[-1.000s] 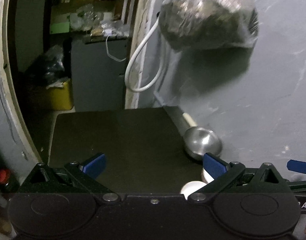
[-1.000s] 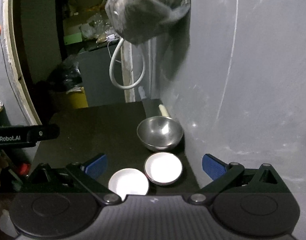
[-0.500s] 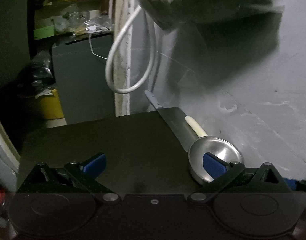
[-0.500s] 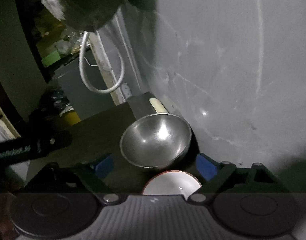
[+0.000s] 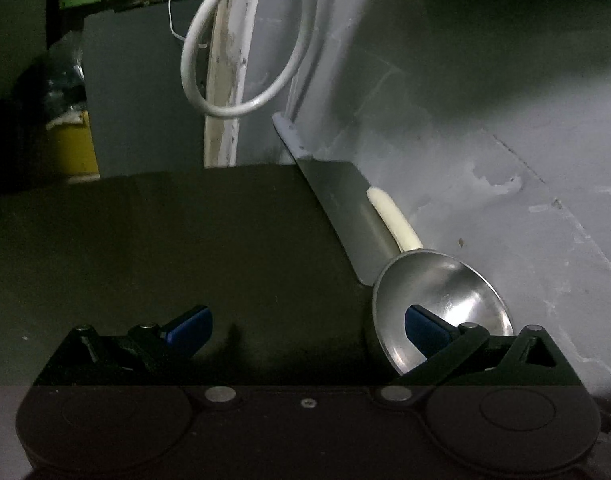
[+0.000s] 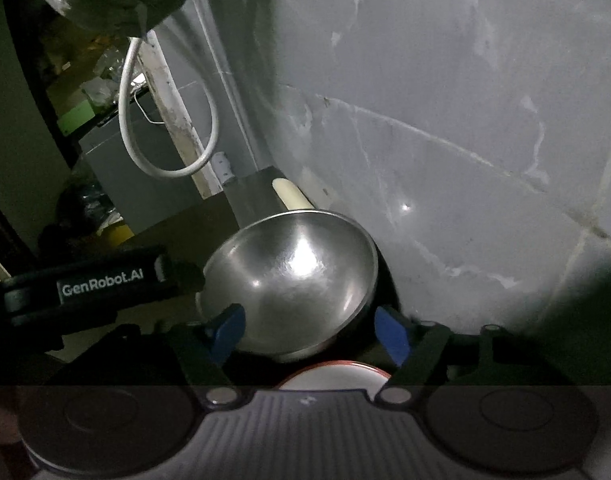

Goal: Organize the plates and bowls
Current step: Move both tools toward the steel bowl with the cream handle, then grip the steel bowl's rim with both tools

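Blue pads tip both of your grippers, and neither pair is pressing on anything. Your right gripper (image 6: pixel 307 330) has just been closing its jaws, and the steel bowl (image 6: pixel 293 276) sits between the two fingers; there seems to be a sliver of space at each pad, though the dim light makes that hard to judge. Nearer than those fingers, at the gripper's body, you can see the red-edged rim of a white bowl (image 6: pixel 337 374). Your left gripper (image 5: pixel 305 328) is spread wide over the dark tabletop (image 5: pixel 185 240), with nothing between its fingers; its right-side pad hangs over the steel bowl's hollow. Beyond the bowl, past your fingertips, a cream handle (image 5: pixel 391 218) lies along a metal strip (image 5: pixel 345 208) against the grey wall (image 5: pixel 505 140). Farther off, a white cable (image 5: pixel 241 108) loops down beside a pale post.
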Available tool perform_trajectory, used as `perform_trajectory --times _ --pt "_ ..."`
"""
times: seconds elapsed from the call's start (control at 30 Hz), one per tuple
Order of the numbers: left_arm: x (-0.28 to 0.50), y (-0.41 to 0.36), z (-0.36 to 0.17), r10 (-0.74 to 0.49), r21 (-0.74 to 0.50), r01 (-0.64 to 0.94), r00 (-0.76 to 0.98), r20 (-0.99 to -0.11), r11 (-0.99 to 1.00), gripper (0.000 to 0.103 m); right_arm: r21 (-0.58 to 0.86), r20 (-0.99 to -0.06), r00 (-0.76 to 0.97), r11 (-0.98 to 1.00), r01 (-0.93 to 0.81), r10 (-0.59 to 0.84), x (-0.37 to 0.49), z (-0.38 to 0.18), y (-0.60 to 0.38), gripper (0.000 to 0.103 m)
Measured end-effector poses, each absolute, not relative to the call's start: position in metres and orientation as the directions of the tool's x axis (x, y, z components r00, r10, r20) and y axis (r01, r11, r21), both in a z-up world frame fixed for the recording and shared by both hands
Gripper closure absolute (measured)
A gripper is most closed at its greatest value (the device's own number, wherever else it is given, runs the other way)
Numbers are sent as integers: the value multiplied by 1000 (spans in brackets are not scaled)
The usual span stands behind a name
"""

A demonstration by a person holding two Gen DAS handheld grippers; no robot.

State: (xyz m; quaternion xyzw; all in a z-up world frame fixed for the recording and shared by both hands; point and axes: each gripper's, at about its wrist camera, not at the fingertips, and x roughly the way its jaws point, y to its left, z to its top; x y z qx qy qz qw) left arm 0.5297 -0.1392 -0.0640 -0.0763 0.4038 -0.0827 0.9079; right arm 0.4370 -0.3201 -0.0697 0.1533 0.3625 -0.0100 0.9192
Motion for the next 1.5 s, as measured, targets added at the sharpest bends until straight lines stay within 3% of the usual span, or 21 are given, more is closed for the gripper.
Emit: perform_trajectory --times 0.2,0.27,0.4,0.5,0.57,0.73,1.17,1.5 --pt "539 -148 -72 -235 -204 123 623 -746 971 29 290 -665 740 949 125 106 446 -75 -321 34" --pt "540 -150 -74 -249 -212 134 614 -749 968 46 293 -667 736 949 117 115 448 -76 -321 34" --pt "541 -150 -79 -296 -264 143 595 -747 954 57 288 -680 723 952 106 125 450 -83 -321 35" --pt "539 -151 -81 -315 -273 163 592 -741 948 68 287 -678 723 953 95 132 449 -86 -321 44" --pt "538 -151 -82 -327 -279 175 585 -742 944 87 274 -671 730 958 80 131 448 -85 -320 53" --pt "526 -145 -77 -281 -233 158 602 -748 960 87 275 -649 739 962 6 181 443 -79 -315 62" --pt "422 -97 1 -216 -195 115 729 -650 974 87 298 -534 775 933 -202 338 366 -20 -288 63" --pt "314 -61 45 -120 -179 -3 731 -671 984 87 335 -508 709 870 -361 490 285 22 -260 63"
